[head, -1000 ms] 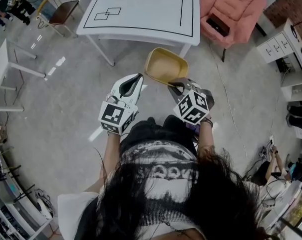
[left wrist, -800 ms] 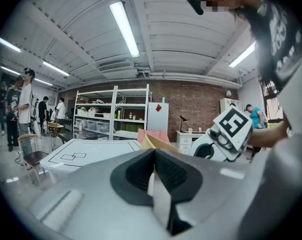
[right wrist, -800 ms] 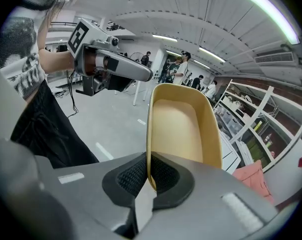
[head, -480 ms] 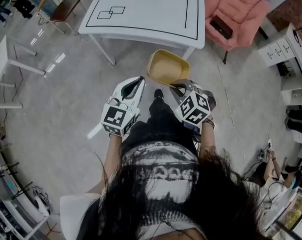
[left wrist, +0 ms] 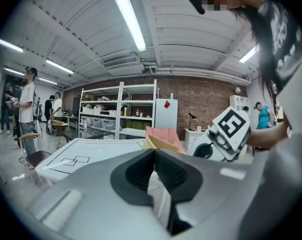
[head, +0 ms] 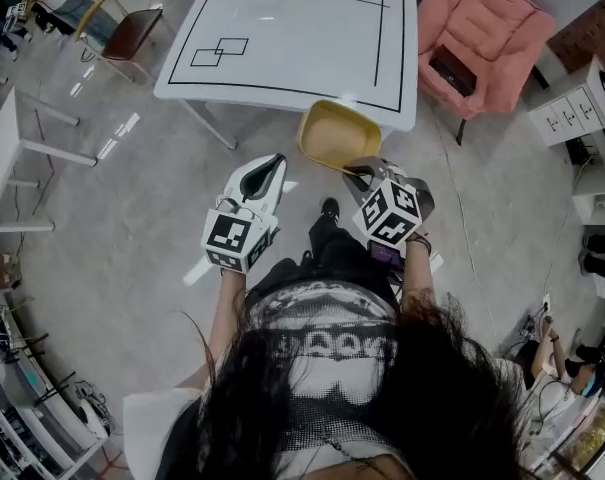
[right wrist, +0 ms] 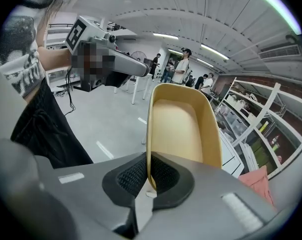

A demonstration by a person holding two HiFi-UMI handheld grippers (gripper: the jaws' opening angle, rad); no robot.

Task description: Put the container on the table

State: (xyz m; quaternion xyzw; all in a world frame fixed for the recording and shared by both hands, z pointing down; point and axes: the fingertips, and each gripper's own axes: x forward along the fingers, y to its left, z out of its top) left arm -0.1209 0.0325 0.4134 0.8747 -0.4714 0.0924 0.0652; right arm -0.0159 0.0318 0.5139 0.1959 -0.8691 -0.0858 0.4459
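A tan, tub-shaped container (head: 337,135) hangs in the air just short of the white table's (head: 282,28) near edge. My right gripper (head: 360,175) is shut on its near rim; in the right gripper view the container (right wrist: 183,129) rises edge-on from between the pads. My left gripper (head: 265,171) is shut and holds nothing, level with the right one and to its left. The left gripper view looks past the closed jaws at the table (left wrist: 91,151), with the right gripper's marker cube (left wrist: 230,130) and the container's edge (left wrist: 153,143) to the right.
The table top carries black outline markings (head: 220,52). A pink armchair (head: 482,28) stands right of the table, a brown chair (head: 130,30) to its left. Another white table (head: 0,148) is at far left. People (right wrist: 179,66) stand in the background, shelving (left wrist: 121,115) beyond.
The person has walked forward: the table now lies closer, its near edge almost touching the container. Both grippers keep their pose and grip.
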